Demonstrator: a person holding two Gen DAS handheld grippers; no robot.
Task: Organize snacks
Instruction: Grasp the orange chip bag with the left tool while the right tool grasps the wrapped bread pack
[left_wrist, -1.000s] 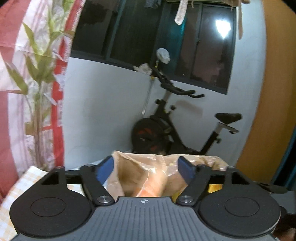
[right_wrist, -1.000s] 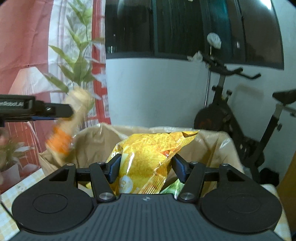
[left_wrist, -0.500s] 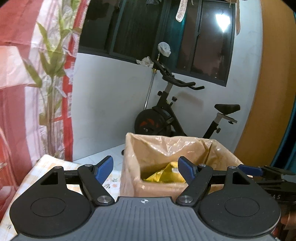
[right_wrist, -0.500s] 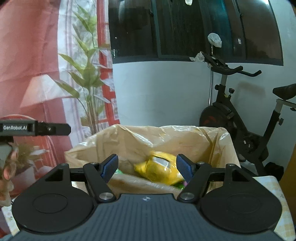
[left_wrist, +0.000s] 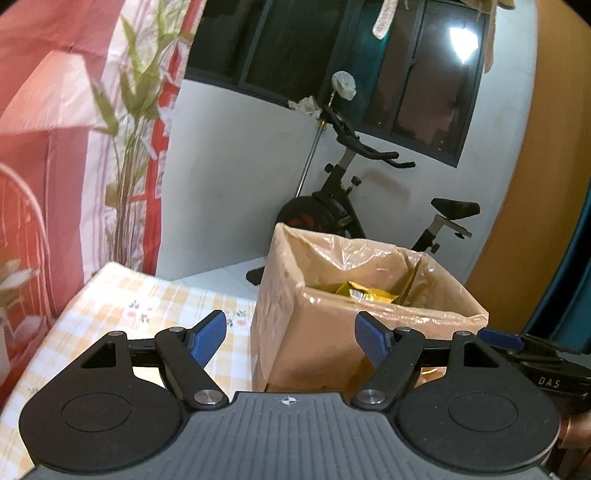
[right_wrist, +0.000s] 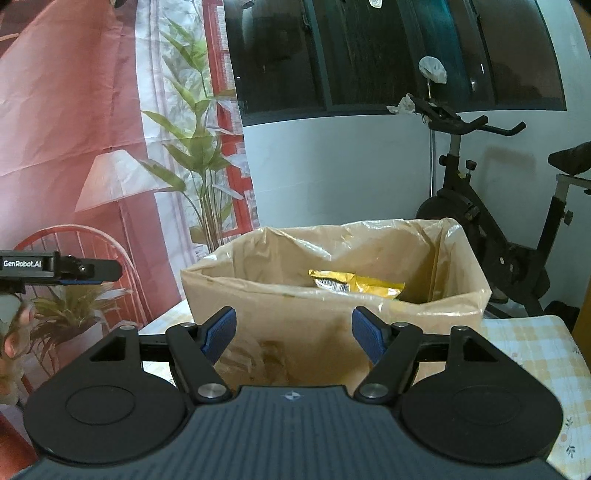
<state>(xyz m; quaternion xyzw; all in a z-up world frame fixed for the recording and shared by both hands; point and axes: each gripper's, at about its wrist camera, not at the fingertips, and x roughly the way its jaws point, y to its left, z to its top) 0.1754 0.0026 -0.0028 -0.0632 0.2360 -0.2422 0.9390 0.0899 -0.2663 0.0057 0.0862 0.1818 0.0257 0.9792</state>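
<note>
Right wrist view: your right tool (right_wrist: 293, 334) has just spread, nothing between its pads; the yellow snack bag (right_wrist: 356, 284) now lies inside the lined box (right_wrist: 332, 332) on the desk (right_wrist: 532, 354). Left tool (left_wrist: 290, 338) spread, empty too. Drop-off done; fetch the next snack.

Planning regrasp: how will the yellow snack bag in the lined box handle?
The yellow snack bag looks crinkly and puffed, so probably light and floppy. Its glossy film may slip. It lies loose in the lined box, so a push likely slides it.
</note>
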